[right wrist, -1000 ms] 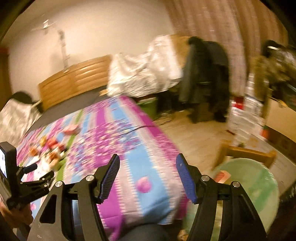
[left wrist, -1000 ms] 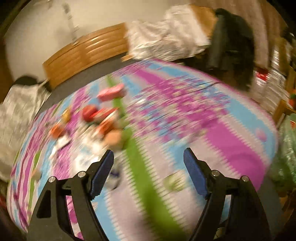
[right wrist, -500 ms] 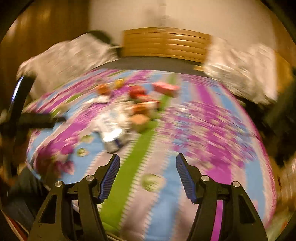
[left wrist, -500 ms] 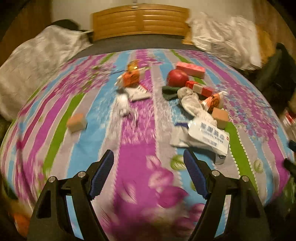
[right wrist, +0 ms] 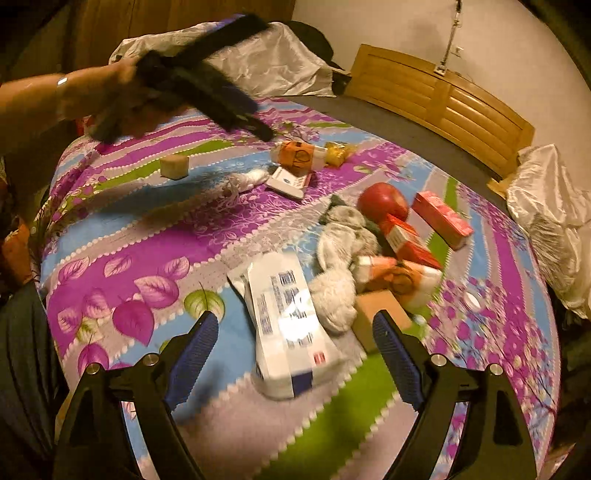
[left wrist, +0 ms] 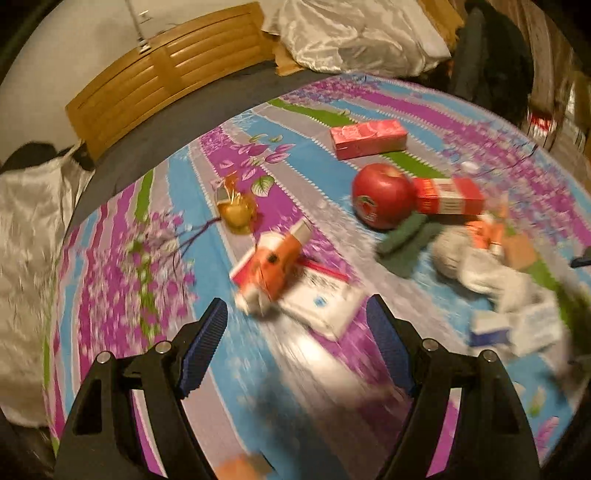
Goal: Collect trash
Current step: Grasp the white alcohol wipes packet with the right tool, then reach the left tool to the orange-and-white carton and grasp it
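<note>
Trash lies scattered on a striped floral bedspread (left wrist: pixel 122 266). My left gripper (left wrist: pixel 295 343) is open and empty, just short of an orange carton (left wrist: pixel 271 264) lying on a white flat box (left wrist: pixel 325 299). Beyond are a gold wrapper (left wrist: pixel 236 212), a red apple (left wrist: pixel 382 195), a red box (left wrist: pixel 448 195) and a pink carton (left wrist: pixel 369 138). My right gripper (right wrist: pixel 291 358) is open and empty above a white printed packet (right wrist: pixel 288 321). Near it lie grey socks (right wrist: pixel 340 266), a second orange carton (right wrist: pixel 402 277) and a brown block (right wrist: pixel 380 314).
The left gripper (right wrist: pixel 207 88) and the hand holding it hang over the far left of the bed in the right wrist view. A tan cube (right wrist: pixel 175 166) sits there. A wooden headboard (left wrist: pixel 166 70) and white pillows (left wrist: pixel 351 33) border the bed.
Both grippers have swung round and dropped closer to the bedspread. The left one now faces the orange carton; the right one now hangs over the white packet. Both stayed open.
</note>
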